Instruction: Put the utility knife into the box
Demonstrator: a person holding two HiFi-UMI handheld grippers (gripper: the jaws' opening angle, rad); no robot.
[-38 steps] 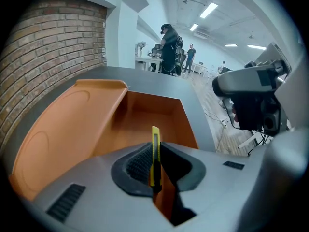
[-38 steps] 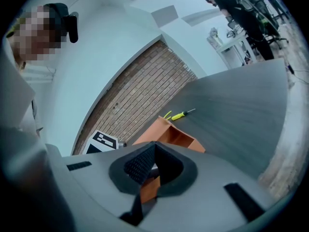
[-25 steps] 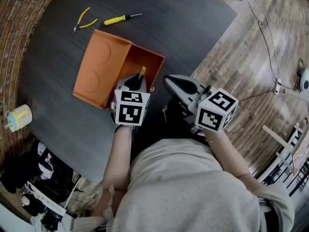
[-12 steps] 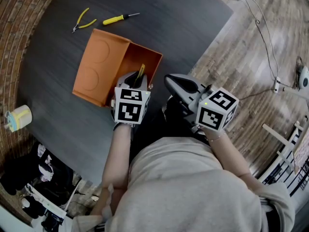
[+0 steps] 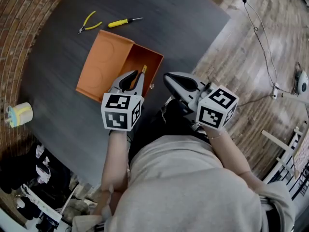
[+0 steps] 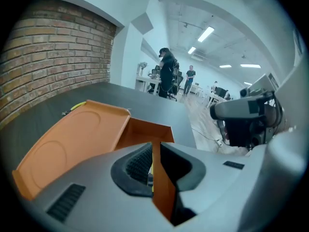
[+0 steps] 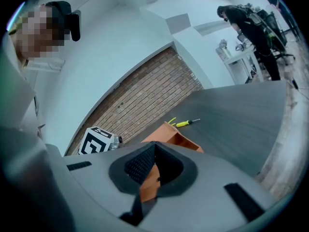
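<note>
Left gripper point(image 5: 137, 79) pinched on utility knife point(image 5: 143, 70) at box point(image 5: 150, 58) near wall; right gripper point(image 5: 167, 78) closed, empty. Likely light, rigid, slick casing: hold mid-handle.

A dark grey table point(image 5: 183, 13) spreads ahead of the fingers point(image 6: 137, 164) of the left gripper point(image 6: 152, 145). A brick wall point(image 6: 53, 47) rises to their left, and a wood plank floor point(image 5: 251, 57) lies to their right. Far beyond them, white desks point(image 6: 145, 82) stand under bright ceiling light strips point(image 6: 206, 34).
</note>
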